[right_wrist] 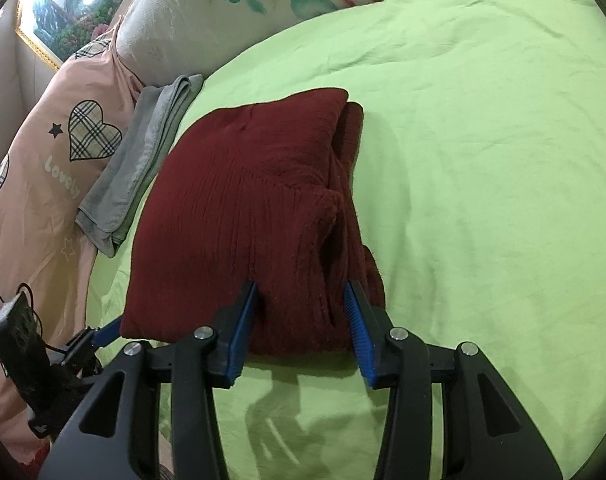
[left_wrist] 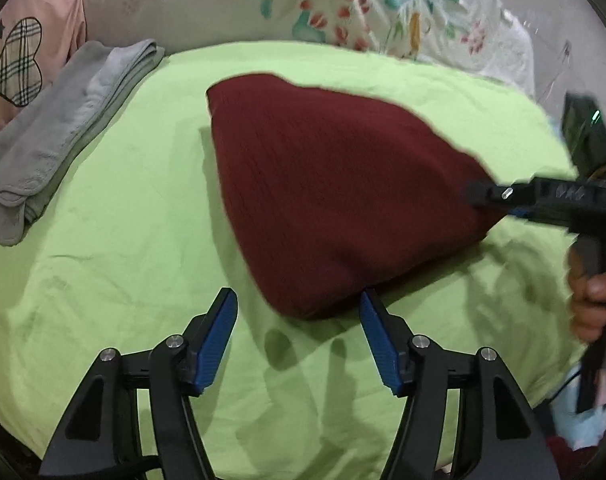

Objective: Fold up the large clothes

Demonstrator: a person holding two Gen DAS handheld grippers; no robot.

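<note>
Green bed (right_wrist: pixel 483 140), folded maroon sweater (right_wrist: pixel 247 216); left gripper (left_wrist: pixel 299 300) wide; right gripper (right_wrist: pixel 301 294) wide astride edge; could drag layers apart.

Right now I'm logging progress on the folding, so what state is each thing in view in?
Maroon sweater: folded into a thick bundle, lying on the green sheet.
Grey cloth: folded, lying beside the sweater, apart from it.
Left hand-held gripper: open, at the sweater's near corner.
Right hand-held gripper: open, fingers either side of the sweater's edge.
</note>
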